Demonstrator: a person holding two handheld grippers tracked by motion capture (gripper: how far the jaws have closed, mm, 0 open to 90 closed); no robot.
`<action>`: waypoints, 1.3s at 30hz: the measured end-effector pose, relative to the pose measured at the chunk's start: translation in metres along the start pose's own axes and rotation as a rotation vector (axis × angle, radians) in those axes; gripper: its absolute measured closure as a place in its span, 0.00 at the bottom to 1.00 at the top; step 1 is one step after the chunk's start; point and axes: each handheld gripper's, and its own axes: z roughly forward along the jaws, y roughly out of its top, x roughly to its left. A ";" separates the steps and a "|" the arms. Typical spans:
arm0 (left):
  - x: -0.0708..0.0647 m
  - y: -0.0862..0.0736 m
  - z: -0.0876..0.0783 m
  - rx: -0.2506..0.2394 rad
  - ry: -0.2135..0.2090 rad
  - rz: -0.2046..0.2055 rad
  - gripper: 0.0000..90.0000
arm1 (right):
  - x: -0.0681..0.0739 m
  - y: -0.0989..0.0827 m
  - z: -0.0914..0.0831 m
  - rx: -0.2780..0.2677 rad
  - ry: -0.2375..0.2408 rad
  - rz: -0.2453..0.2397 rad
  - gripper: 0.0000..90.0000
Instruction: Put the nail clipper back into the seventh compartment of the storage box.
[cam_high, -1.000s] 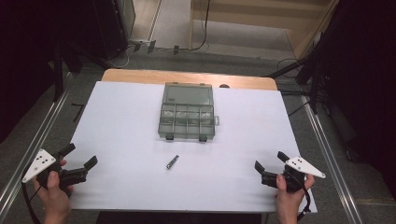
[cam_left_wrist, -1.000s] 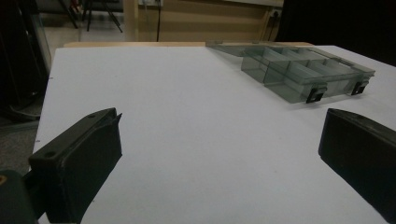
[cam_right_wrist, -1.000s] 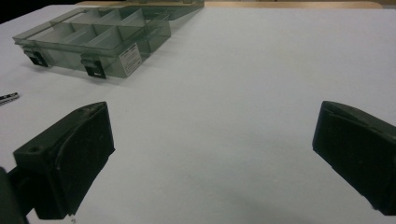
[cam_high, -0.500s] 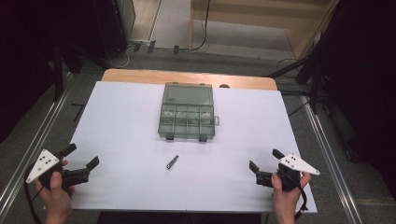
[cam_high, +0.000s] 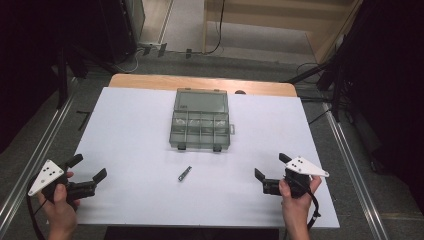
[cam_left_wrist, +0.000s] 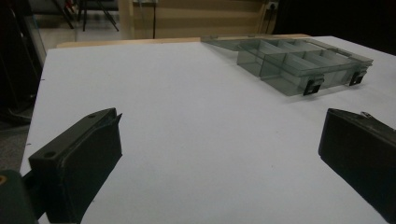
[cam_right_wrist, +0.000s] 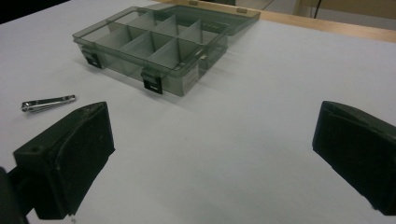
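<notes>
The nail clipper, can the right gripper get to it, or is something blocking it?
Probably yes. The nail clipper lies alone on the white table, short of the open box. The right gripper is open, with bare table between them.

Translucent smoky plastic organiser box (cam_high: 201, 120) — glossy, matt white table cover (cam_high: 125, 130), shiny metal nail clipper (cam_right_wrist: 47, 103), wooden table edge (cam_high: 150, 81)

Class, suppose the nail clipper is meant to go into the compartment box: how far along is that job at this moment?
Done: the compartment box lies open, lid folded back, and its visible compartments look empty. In hand: nothing; the left claw and right claw are both open, held near the table's front corners. Left: the nail clipper lies on the white sheet in front of the box, untouched, so picking it up and placing it probably remains.
</notes>
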 end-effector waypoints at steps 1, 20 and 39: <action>0.000 0.000 0.000 0.000 0.000 0.000 0.00 | 0.000 0.000 0.000 0.000 0.000 0.000 0.00; 0.000 0.000 0.001 0.003 -0.002 0.001 0.00 | 0.038 0.036 0.040 0.086 0.228 -0.037 0.54; -0.001 0.000 0.002 0.006 0.004 0.005 0.00 | 0.087 0.044 0.091 0.236 0.280 -0.173 1.00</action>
